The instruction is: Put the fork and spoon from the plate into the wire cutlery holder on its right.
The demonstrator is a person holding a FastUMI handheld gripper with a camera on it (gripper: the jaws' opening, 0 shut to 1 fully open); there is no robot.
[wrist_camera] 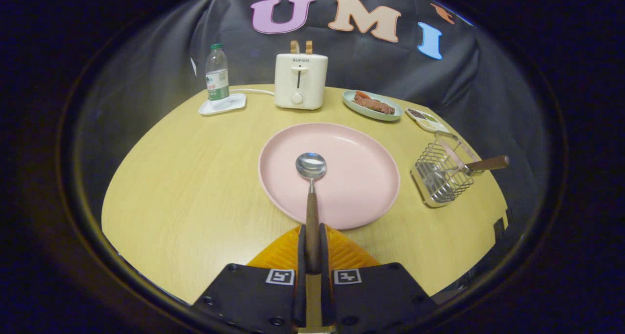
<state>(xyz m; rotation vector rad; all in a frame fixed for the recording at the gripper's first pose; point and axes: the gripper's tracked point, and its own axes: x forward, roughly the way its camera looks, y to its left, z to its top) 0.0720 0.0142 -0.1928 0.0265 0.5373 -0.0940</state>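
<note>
Tongs (312, 246) clamp the spoon (311, 177) handle over the plate (356, 187); toaster (300, 82) reads SUPOR.

I see the plate (342, 177) in the middle of the surface (195, 202). The spoon (311, 177) reaches out over the plate, its handle squeezed between the two fingers of my hand-held gripper (312, 246). Right of the plate stands the wire cutlery holder (439, 175) with the fork (483, 164) in it. Behind the plate is a toaster (300, 81), with a bottle (217, 73) to its left and a dish of food (372, 105) to its right.
</note>
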